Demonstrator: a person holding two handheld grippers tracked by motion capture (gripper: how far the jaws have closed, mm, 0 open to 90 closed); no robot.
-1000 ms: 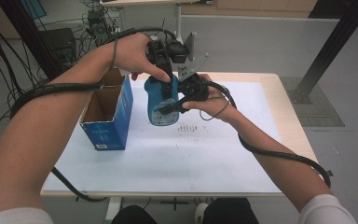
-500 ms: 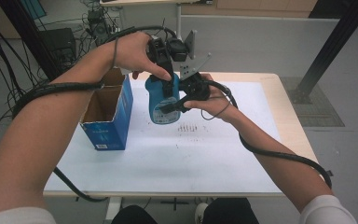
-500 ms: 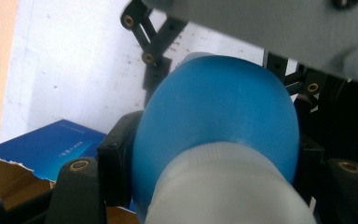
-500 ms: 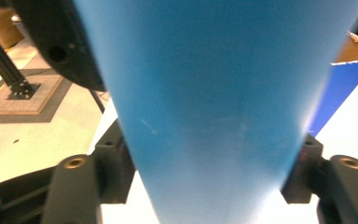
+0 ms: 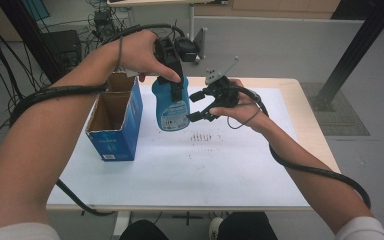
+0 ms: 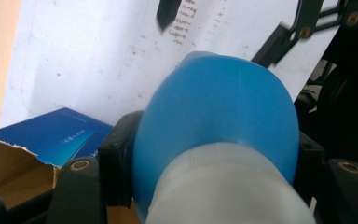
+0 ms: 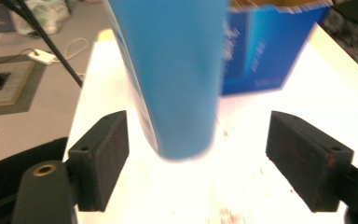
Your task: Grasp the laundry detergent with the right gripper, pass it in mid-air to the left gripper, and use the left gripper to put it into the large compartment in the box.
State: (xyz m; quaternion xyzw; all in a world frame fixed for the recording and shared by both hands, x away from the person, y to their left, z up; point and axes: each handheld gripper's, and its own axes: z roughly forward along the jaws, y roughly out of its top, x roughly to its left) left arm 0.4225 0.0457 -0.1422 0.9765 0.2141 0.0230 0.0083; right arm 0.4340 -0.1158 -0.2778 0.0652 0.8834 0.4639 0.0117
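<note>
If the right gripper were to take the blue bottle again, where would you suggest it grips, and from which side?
I would grip the blue bottle low on its straight body, coming in level from the open right side. The left gripper clamps its upper part near the white cap, and the blue box blocks the left. The right gripper, whose jaws have just been opening, already faces it.
</note>
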